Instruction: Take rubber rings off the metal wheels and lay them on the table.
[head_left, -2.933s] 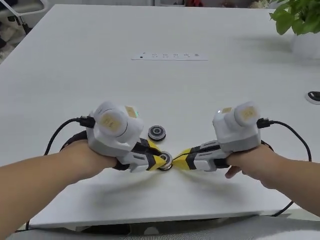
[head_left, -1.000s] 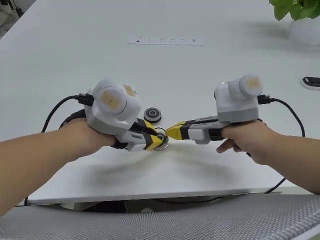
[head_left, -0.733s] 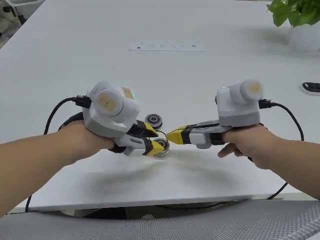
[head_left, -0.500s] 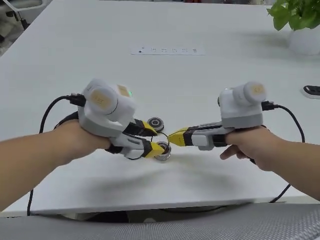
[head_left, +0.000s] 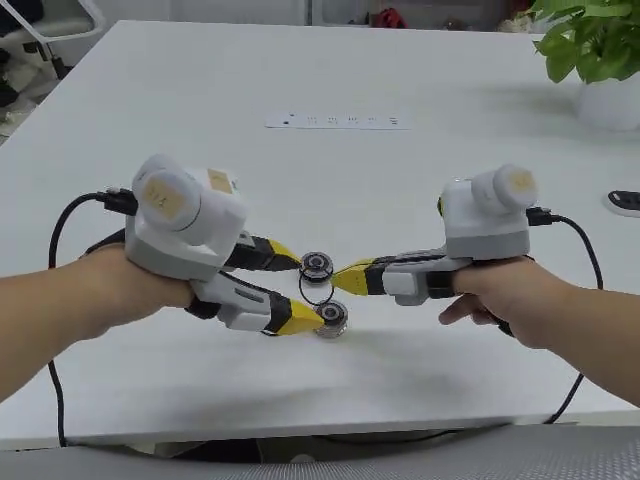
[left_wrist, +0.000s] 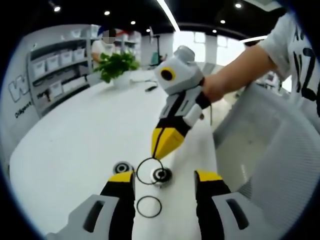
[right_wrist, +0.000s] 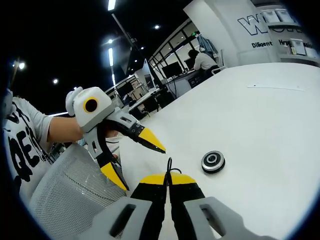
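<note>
Head view: right tool (head_left: 339, 277) level, leftward

On the far wall (right_wrist: 260, 22) in the right gripper view, large letters beginning with "W" are seen, cut off by the edge, and the word "Diligent" is read below them. Dark letters are printed on a white shirt (right_wrist: 20, 145), but only in part. The marks on the strip (head_left: 340, 121) on the table (head_left: 200, 70) are too small to be read.

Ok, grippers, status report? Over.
Left hand-held gripper open beside bare wheel. Right hand-held gripper shut on rubber ring, off the wheel. Other wheel has its ring on. Nothing blocking.
</note>
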